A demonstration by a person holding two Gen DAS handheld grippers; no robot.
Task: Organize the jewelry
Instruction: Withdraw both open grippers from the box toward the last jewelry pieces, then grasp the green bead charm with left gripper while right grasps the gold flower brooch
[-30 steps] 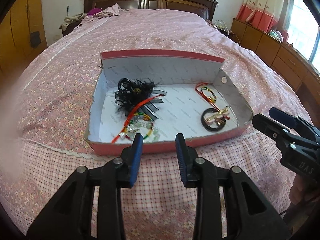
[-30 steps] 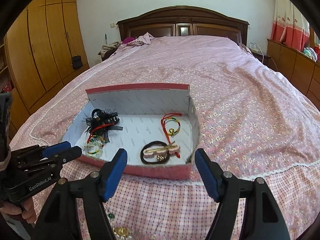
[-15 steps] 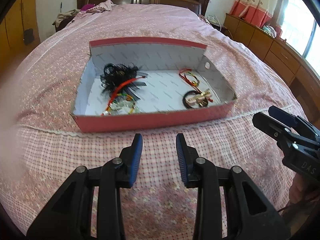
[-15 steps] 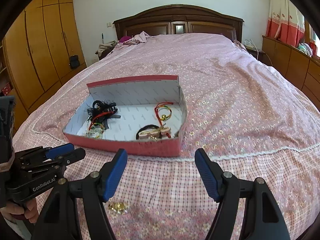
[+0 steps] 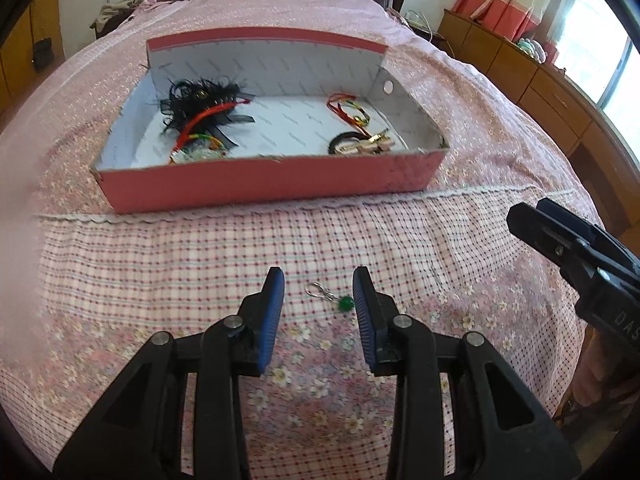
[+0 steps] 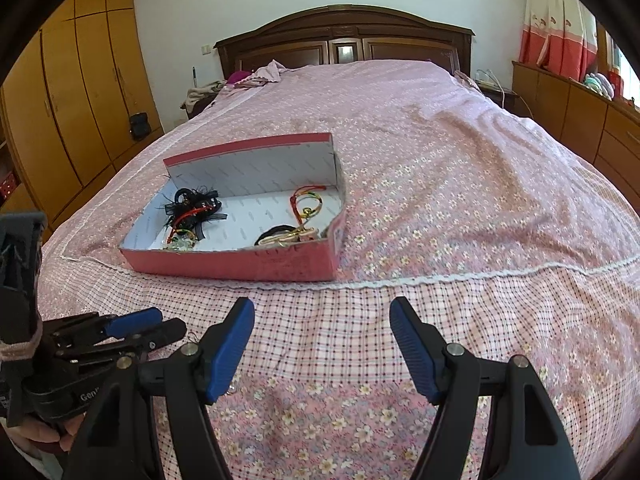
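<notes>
A pink cardboard box (image 5: pixel 272 178) (image 6: pixel 240 264) lies on the bed and holds several pieces: a black feathery hair piece (image 5: pixel 200 98), a red cord with beads (image 5: pixel 196 124), a red and gold bracelet (image 5: pixel 348 110) and a black hair tie with a clip (image 5: pixel 360 144). A small silver clasp with a green bead (image 5: pixel 334 298) lies on the bedspread in front of the box. My left gripper (image 5: pixel 318 292) is open and empty, with the bead piece between its fingertips. My right gripper (image 6: pixel 322 320) is open and empty, low over the bedspread to the right.
The pink floral bedspread (image 6: pixel 440 200) covers a large bed with a dark wooden headboard (image 6: pixel 344 44). Wooden wardrobes (image 6: pixel 72 100) stand at the left and low cabinets (image 6: pixel 580 116) at the right. Clothes (image 6: pixel 256 76) lie near the headboard.
Both grippers have drawn back from the box and lowered toward the near bedspread. The green bead piece has come into view between my left fingers.
</notes>
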